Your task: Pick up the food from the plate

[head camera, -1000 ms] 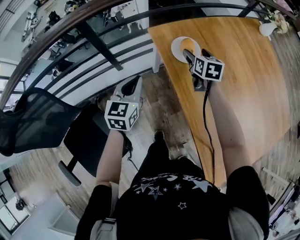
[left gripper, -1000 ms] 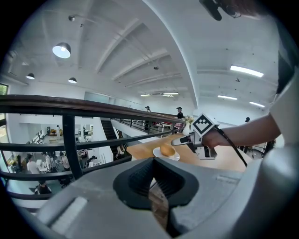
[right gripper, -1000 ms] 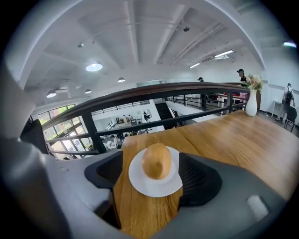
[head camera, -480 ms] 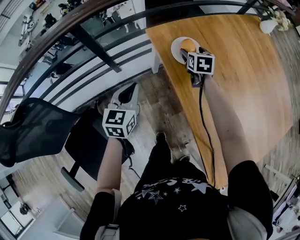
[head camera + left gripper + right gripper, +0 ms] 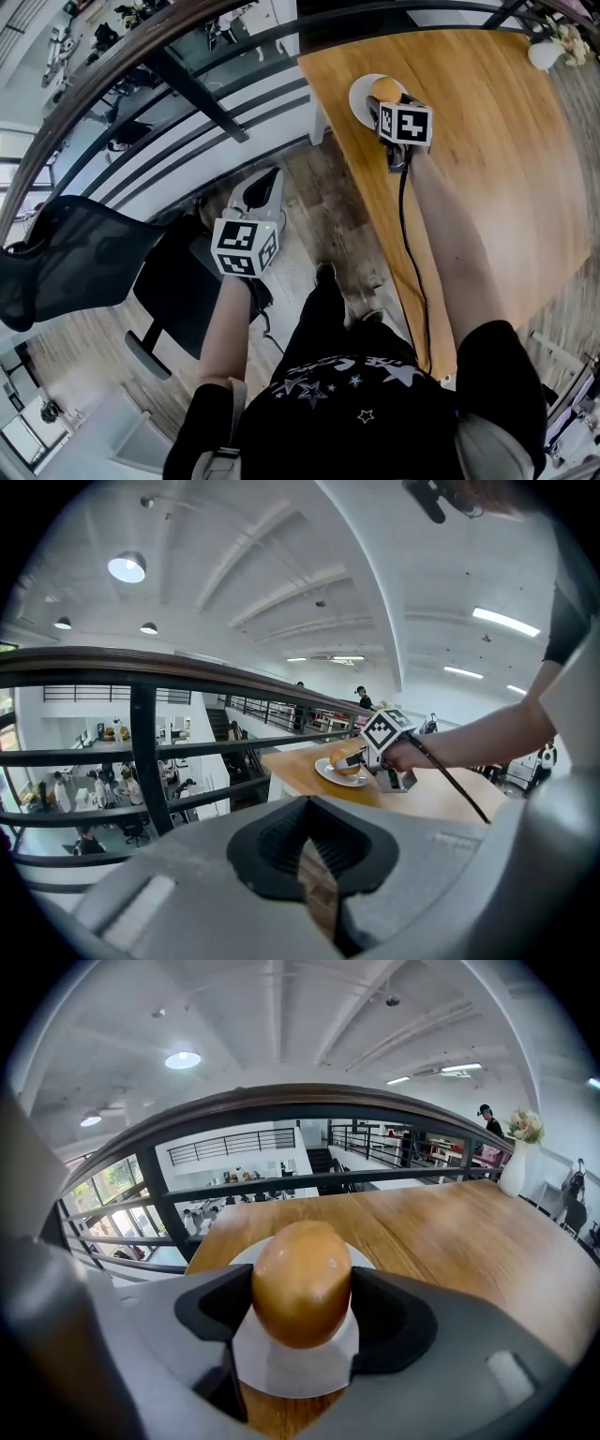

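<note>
The left tool (image 5: pixel 265 180) hangs off the surface (image 5: pixel 487 169), over the floor (image 5: pixel 328 202), slightly lower than a second ago. Its jaws are narrow, almost together, with nothing between them. Well to its right, the right tool (image 5: pixel 384 107) has come down from above the plate (image 5: pixel 286 1372) to the level of the food (image 5: pixel 300 1283). Its jaws, at their widest a second ago, have just been closing. They now stand one on each side of the food, pads touching it. The food rests on the plate, directly under the right tool's tips.
</note>
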### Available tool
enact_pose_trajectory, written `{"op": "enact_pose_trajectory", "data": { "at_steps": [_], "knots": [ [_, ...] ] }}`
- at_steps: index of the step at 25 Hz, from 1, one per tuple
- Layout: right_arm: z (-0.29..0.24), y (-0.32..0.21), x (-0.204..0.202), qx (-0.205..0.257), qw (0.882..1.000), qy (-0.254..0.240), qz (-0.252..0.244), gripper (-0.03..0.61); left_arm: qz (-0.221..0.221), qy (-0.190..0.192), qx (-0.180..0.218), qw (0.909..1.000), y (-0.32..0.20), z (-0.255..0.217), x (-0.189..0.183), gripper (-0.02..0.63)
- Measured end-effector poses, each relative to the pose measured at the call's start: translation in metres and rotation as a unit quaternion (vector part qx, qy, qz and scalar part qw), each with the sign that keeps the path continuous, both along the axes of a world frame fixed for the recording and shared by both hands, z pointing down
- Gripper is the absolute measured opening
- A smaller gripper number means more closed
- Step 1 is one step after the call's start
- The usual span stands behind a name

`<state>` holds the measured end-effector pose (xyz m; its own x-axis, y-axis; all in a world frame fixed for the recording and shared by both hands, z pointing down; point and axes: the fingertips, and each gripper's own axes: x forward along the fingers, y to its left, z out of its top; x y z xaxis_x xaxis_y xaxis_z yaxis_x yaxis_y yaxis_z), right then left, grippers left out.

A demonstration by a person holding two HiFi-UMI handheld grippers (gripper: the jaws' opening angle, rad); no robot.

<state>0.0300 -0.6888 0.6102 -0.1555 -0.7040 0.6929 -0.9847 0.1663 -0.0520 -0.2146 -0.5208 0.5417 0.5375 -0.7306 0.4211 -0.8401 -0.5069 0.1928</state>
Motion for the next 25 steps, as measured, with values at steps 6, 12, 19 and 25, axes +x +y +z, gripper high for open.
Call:
{"op": "enact_pose_trajectory", "data": {
  "at_steps": [6, 12, 19, 25],
  "knots": [
    [-0.015, 0.009, -0.002, 0.015, 1.0, -0.015, -0.008, 0.33, -0.003, -0.007, 0.0, 1.0, 0.009, -0.004, 0.001, 0.002],
    [-0.046, 0.03, -0.007, 0.041, 0.998, -0.039, -0.034, 0.33, -0.008, -0.007, 0.006, 0.9999, 0.029, -0.017, 0.017, 0.002],
    [-0.073, 0.071, -0.002, 0.058, 0.995, -0.066, -0.051, 0.33, -0.008, -0.012, 0.019, 0.9997, 0.064, -0.037, 0.035, 0.002],
    [-0.098, 0.11, 0.01, 0.076, 0.991, -0.1, -0.052, 0.331, -0.005, -0.013, 0.03, 0.9994, 0.098, -0.054, 0.053, 0.002]
  ]
}}
